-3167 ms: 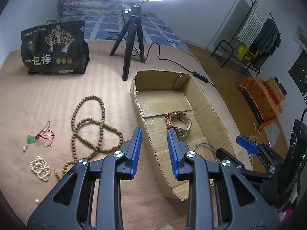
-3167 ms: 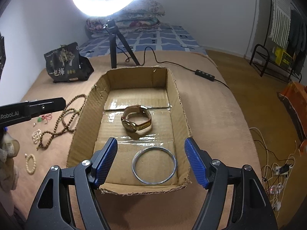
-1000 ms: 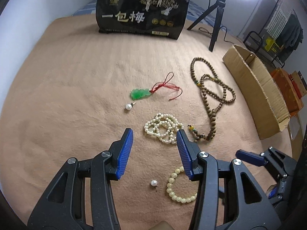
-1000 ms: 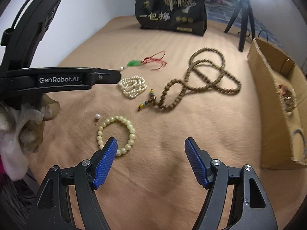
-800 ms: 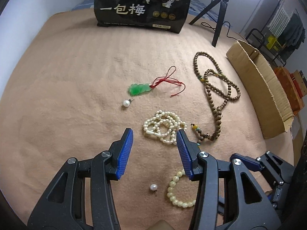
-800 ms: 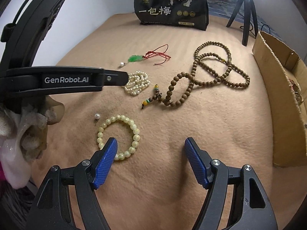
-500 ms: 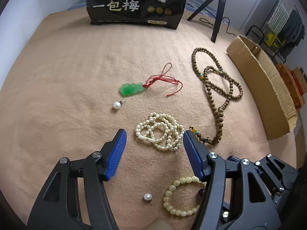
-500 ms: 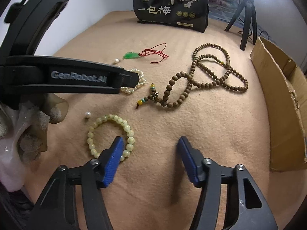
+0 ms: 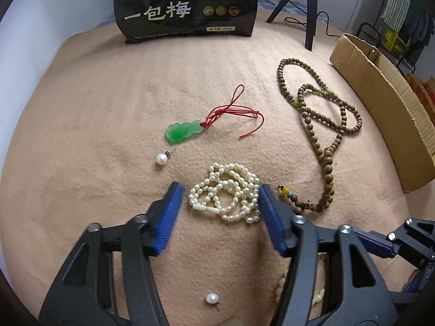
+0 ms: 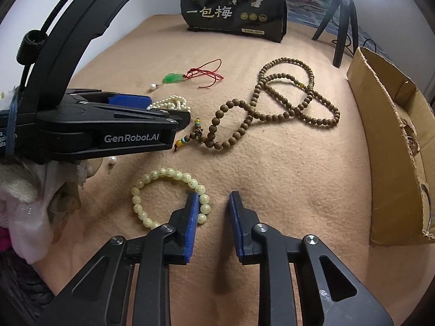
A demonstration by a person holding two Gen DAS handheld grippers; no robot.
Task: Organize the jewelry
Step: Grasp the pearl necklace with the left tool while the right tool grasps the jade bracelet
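Observation:
My left gripper (image 9: 218, 190) is open, its blue pads on either side of a pile of small white pearls (image 9: 227, 191) on the tan blanket. My right gripper (image 10: 213, 203) is partly open, and its jaws straddle the right edge of a pale yellow bead bracelet (image 10: 170, 195). A green jade pendant on red cord (image 9: 185, 131), two loose pearl earrings (image 9: 162, 159) (image 9: 212, 298) and a long brown bead necklace (image 9: 323, 125) lie around them. The cardboard box (image 10: 391, 125) stands at the right.
A black printed bag (image 9: 187, 5) stands at the back of the bed. A black tripod (image 9: 310, 5) with a cable stands behind the box. The left gripper's body (image 10: 89, 125) crosses the left of the right wrist view.
Both grippers left the box and moved left over the loose jewelry. The left gripper opened wider and lowered around the pearls. The right gripper narrowed and came down on the yellow bracelet's edge.

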